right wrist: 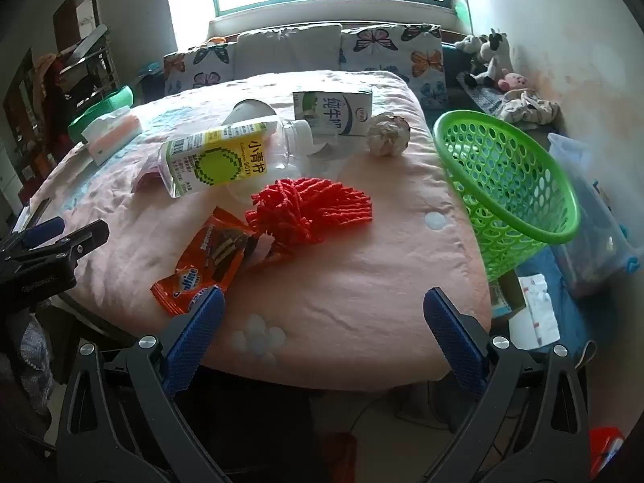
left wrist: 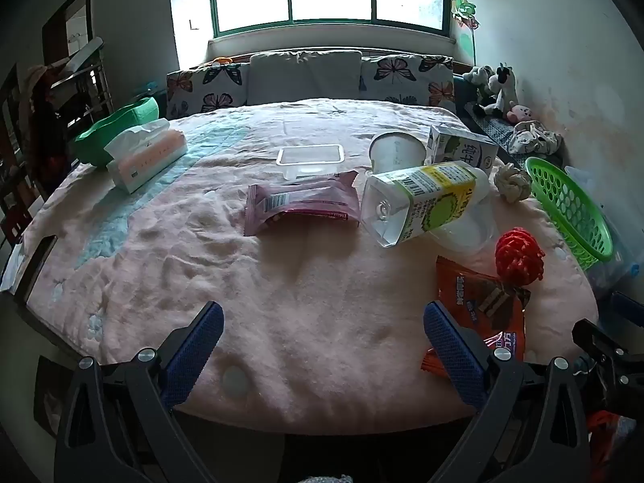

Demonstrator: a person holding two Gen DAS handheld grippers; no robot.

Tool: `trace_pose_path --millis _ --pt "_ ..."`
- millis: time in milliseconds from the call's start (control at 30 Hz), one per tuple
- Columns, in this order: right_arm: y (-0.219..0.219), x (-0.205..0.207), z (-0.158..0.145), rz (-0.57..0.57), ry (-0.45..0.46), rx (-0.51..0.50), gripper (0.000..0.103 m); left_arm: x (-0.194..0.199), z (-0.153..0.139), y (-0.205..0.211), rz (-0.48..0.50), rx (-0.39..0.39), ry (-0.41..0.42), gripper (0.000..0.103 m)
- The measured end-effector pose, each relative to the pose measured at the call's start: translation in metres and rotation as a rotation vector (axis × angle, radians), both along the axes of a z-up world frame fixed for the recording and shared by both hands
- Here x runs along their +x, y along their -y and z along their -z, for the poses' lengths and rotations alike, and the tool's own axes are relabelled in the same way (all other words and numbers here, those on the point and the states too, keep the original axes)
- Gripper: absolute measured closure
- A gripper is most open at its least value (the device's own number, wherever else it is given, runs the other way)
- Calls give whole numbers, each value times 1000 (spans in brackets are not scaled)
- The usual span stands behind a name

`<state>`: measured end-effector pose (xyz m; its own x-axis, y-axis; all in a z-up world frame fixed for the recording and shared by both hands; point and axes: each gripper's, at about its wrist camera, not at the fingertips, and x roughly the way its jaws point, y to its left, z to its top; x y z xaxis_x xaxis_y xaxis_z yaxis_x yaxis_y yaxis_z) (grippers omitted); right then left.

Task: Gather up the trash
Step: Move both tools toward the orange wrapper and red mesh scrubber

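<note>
Status: early stage, by the look of it; no trash item inside the green basket (right wrist: pixel 519 185) as far as visible, none held.

Items on the pink blanket (left wrist: pixel 281 302), left to right:
- Tissue pack (left wrist: pixel 145 157) beside a green bowl (left wrist: pixel 116 129), far left. Probably not trash.
- Clear plastic tray (left wrist: pixel 310 159), centre rear.
- Purple snack wrapper (left wrist: pixel 302 203), centre, lying flat.
- Paper cup (left wrist: pixel 396 153) on its side, behind the bottle.
- Empty bottle (left wrist: pixel 422 201), yellow-green label, lying tilted on a clear lid.
- Milk carton (right wrist: pixel 334 110), rear, just behind the bottle cap.
- Orange snack wrapper (right wrist: pixel 205 257), near edge, touching the red mesh net (right wrist: pixel 314 209).
- Crumpled paper ball (right wrist: pixel 388 135), right of the carton.
- Green basket at the right edge, tipped toward the bed, apparently empty.

Left gripper (left wrist: pixel 322 346): jaws spread wide, nothing between, hovering over the near edge.
Right gripper (right wrist: pixel 322 322): jaws spread wide, empty, orange wrapper just beside the left finger.

Remaining, judged: all collection still to do.
</note>
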<state>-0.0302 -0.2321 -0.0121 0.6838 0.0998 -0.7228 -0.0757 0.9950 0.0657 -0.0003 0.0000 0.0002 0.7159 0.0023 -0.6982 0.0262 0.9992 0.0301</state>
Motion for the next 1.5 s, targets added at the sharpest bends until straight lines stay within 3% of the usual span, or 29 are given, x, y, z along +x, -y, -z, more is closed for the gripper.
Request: trace_pose_path --millis 1500 --pt "6 6 4 11 -25 4 5 4 6 4 9 -12 -30 6"
